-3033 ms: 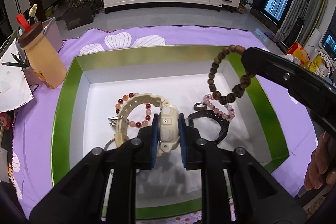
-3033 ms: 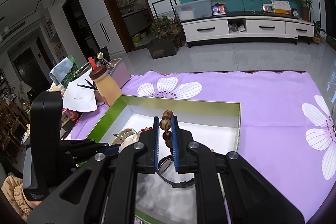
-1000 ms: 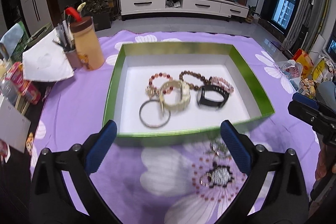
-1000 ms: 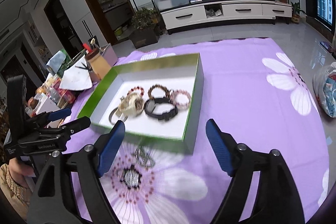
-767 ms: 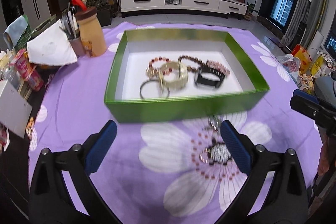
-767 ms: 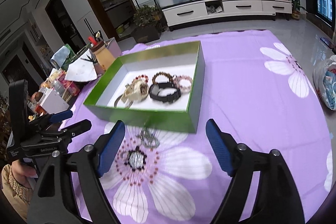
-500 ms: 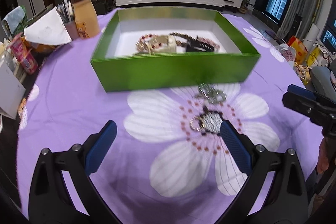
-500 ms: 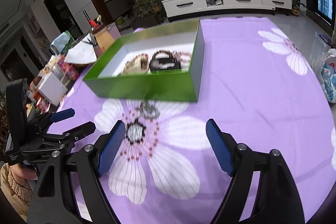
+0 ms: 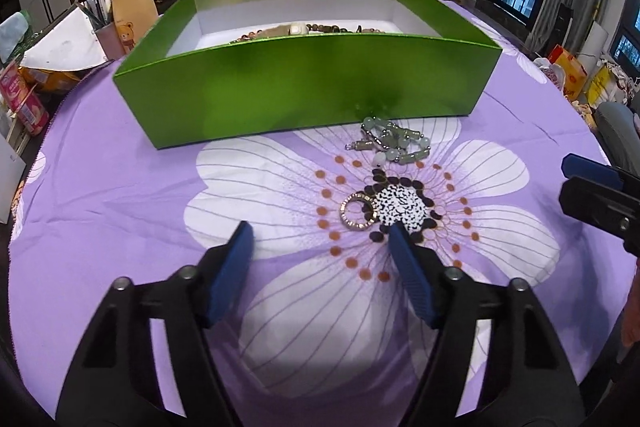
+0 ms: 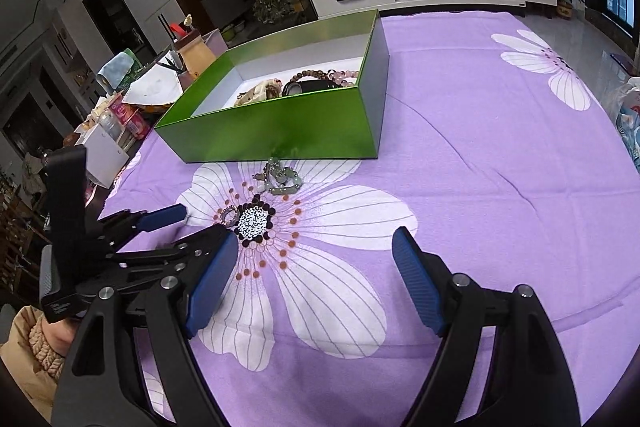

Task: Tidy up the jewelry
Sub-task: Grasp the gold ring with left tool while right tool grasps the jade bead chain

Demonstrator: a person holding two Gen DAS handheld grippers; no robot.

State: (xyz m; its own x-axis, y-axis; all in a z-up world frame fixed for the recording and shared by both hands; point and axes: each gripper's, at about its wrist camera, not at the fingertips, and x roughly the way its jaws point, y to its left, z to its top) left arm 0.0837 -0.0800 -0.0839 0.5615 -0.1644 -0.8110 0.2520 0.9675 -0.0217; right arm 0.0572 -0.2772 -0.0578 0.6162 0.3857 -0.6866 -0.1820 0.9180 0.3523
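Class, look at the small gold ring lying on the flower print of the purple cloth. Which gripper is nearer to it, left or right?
Left. The left gripper sits just before the gold ring, jaws open; the right gripper hangs farther back, off to the ring's side.

both views are evenly and fairly brightly lit, seemingly from overhead room lights. a soft sheen glares on the green box (image 9: 304,83) front wall. a dark shadow pools on the purple cloth (image 9: 120,195) beneath the left gripper (image 9: 320,247). fisheye bending curves the edges, corners fall black, and the background windows look dark and slightly soft.
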